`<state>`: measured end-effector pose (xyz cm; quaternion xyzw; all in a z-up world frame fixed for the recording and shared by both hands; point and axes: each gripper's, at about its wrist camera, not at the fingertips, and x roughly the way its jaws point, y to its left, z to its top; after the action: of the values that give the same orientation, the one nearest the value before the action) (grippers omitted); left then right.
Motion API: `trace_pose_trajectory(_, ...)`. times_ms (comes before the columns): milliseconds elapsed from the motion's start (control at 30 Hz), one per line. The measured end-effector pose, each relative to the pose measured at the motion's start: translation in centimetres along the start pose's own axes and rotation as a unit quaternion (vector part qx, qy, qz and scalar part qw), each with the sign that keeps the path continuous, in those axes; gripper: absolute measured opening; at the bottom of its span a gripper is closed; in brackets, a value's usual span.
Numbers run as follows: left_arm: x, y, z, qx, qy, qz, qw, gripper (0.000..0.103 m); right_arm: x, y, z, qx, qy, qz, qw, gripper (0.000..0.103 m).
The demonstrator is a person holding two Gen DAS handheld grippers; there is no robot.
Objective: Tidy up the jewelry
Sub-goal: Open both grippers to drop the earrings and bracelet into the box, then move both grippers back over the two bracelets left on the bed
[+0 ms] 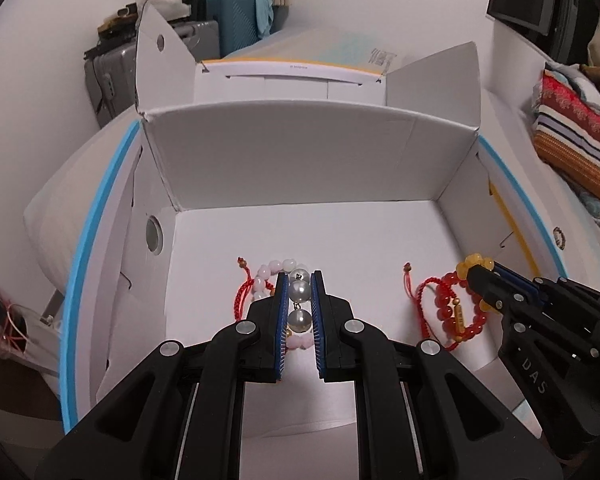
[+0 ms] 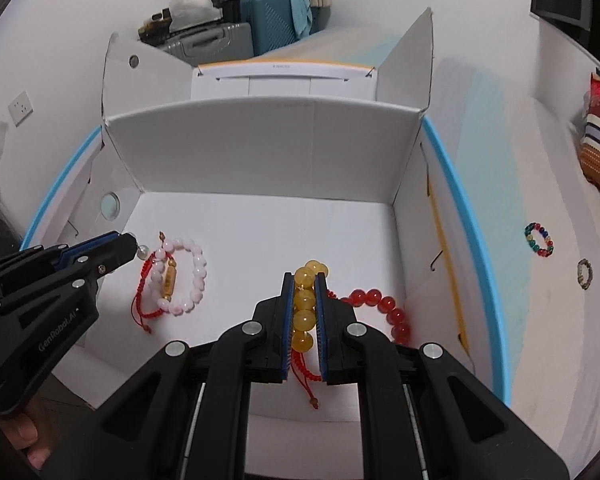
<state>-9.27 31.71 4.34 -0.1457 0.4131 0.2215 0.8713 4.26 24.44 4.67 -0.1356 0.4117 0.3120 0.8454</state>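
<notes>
An open white cardboard box (image 1: pixel 300 152) (image 2: pixel 260 148) fills both views. My left gripper (image 1: pixel 299 280) (image 2: pixel 134 246) is shut on a string of grey pearl beads (image 1: pixel 299 291) above a pink bead bracelet with a red cord (image 1: pixel 260 284) (image 2: pixel 184 276) lying on the box floor. My right gripper (image 2: pixel 304 280) (image 1: pixel 474 270) is shut on a yellow bead bracelet (image 2: pixel 305 300) (image 1: pixel 476 262) above a red bead bracelet with a red cord (image 2: pixel 384 308) (image 1: pixel 454 310) on the box floor.
A multicoloured bead bracelet (image 2: pixel 539 239) and a small brownish ring-like bracelet (image 2: pixel 584 274) (image 1: pixel 558 237) lie on the white surface right of the box. Suitcases (image 1: pixel 228 12) stand behind. Striped cushions (image 1: pixel 572 132) lie at the right. A plastic bag with red cord (image 1: pixel 8 328) is at the left.
</notes>
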Motion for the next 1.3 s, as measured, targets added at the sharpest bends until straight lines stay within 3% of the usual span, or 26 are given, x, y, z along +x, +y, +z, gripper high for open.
trace_pose_trajectory(367, 0.4, 0.1, 0.1, -0.004, 0.006, 0.015, 0.9999, 0.014, 0.6, 0.2, 0.1, -0.001, 0.007, -0.007, 1.0, 0.011)
trace_pose_trajectory(433, 0.3, 0.0, 0.2, -0.005, 0.006, 0.022, 0.9997, 0.037, 0.3, 0.1, 0.1, 0.001, 0.001, -0.004, 1.0, 0.032)
trace_pose_trajectory(467, 0.1, 0.0, 0.2, -0.006, 0.002, 0.025, 0.9997, 0.042, -0.1, 0.0, 0.1, 0.002, -0.008, -0.002, 1.0, 0.046)
trace_pose_trajectory(500, -0.2, -0.1, 0.2, -0.006, -0.003, 0.028, 0.9996, 0.047, -0.7, -0.1, 0.1, 0.005, -0.019, -0.003, 1.0, 0.051)
trace_pose_trajectory(567, -0.9, -0.2, 0.4, -0.007, -0.013, 0.033, 0.9993, 0.054, -1.5, -0.4, 0.2, 0.008, -0.029, -0.006, 1.0, 0.058)
trace_pose_trajectory(633, -1.5, -0.3, 0.5, -0.01, -0.022, 0.035, 0.9991, 0.068, -2.7, -0.9, 0.3, 0.011, -0.047, -0.009, 0.999, 0.067)
trace_pose_trajectory(900, -4.6, -2.5, 1.5, -0.013, -0.07, 0.034, 0.9969, 0.096, -7.3, -3.3, 0.1, 0.008, -0.11, -0.047, 0.993, 0.092)
trace_pose_trajectory(1300, -6.1, -12.1, 3.3, 0.024, -0.097, -0.013, 0.9949, 0.097, -11.9, -12.5, -1.4, 0.049, -0.14, -0.102, 0.984, 0.095)
